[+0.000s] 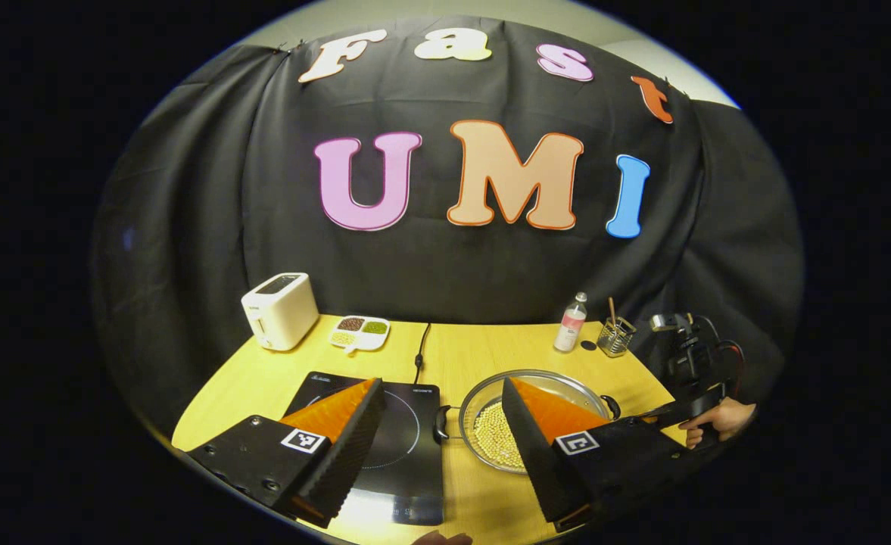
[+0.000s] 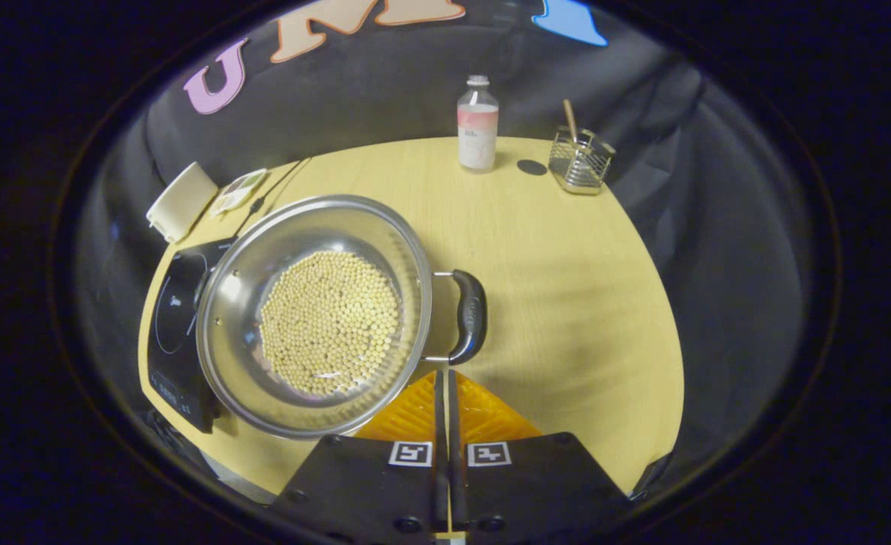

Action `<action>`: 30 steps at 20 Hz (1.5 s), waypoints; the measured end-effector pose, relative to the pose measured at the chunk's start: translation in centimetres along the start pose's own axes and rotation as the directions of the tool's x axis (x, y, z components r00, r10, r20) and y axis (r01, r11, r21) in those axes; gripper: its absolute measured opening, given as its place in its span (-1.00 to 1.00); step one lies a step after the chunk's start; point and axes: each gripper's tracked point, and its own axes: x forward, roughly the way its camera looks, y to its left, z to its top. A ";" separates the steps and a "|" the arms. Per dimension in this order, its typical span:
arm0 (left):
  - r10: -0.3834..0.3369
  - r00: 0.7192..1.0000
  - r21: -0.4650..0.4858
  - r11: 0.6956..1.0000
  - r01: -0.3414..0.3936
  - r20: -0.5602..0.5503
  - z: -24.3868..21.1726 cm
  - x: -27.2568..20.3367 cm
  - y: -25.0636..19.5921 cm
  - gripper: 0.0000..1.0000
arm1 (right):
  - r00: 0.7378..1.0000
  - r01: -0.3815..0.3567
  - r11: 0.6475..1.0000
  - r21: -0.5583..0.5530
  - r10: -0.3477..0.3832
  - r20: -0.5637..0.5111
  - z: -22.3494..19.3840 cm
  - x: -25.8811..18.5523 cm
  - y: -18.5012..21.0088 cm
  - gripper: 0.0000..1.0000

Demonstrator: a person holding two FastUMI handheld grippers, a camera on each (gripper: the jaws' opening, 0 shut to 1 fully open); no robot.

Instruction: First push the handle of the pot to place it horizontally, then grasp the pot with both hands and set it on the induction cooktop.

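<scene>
Steel pot (image 2: 313,314) with yellow beans (image 2: 330,333) inside stands on the wooden table (image 2: 566,303), just ahead and to the left of the right gripper (image 2: 446,376). This gripper has its fingers pressed together with nothing between them, and the tips are very near the black pot handle (image 2: 469,316). In the left gripper view, the left gripper (image 1: 439,393) is wide open and holds nothing; the induction cooktop (image 1: 407,439) lies under its left finger, the pot just beside it.
</scene>
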 end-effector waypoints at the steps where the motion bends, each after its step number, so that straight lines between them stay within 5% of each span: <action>1: -0.021 0.999 -0.016 1.000 0.021 -0.028 -0.7 0.8 0.1 0.89 | 1.000 0.005 1.000 0.018 -0.005 0.019 0.4 -0.5 0.2 -0.94; 5: -0.078 0.987 -0.054 0.996 0.072 -0.137 -4.2 4.1 1.0 0.90 | 0.996 0.052 0.995 0.085 -0.057 0.061 1.3 -1.2 0.0 -0.92; 9: -0.121 0.968 -0.007 0.992 0.122 -0.221 -6.9 7.0 1.3 0.89 | 0.993 0.076 0.991 0.114 -0.085 0.077 1.6 -1.9 0.7 -0.51; 10: -0.120 0.962 0.005 0.992 0.125 -0.244 -7.3 7.8 1.5 0.91 | 0.994 0.078 0.991 0.113 -0.087 0.072 1.7 -1.8 0.9 -0.17; 14: -0.106 0.919 0.057 0.989 0.137 -0.381 -11.3 10.6 1.6 0.91 | 0.993 0.112 0.991 0.077 -0.114 0.021 1.1 -0.1 0.7 0.60; 24: -0.024 0.841 0.101 0.991 0.093 -0.541 -16.6 14.4 0.9 0.92 | 0.996 0.074 0.995 0.063 -0.070 -0.062 1.6 4.7 -0.1 0.59; 30: 0.008 0.824 0.134 0.988 0.082 -0.567 -17.9 16.2 -0.3 0.94 | 0.995 0.068 0.996 0.049 -0.064 -0.076 1.6 5.9 0.1 0.58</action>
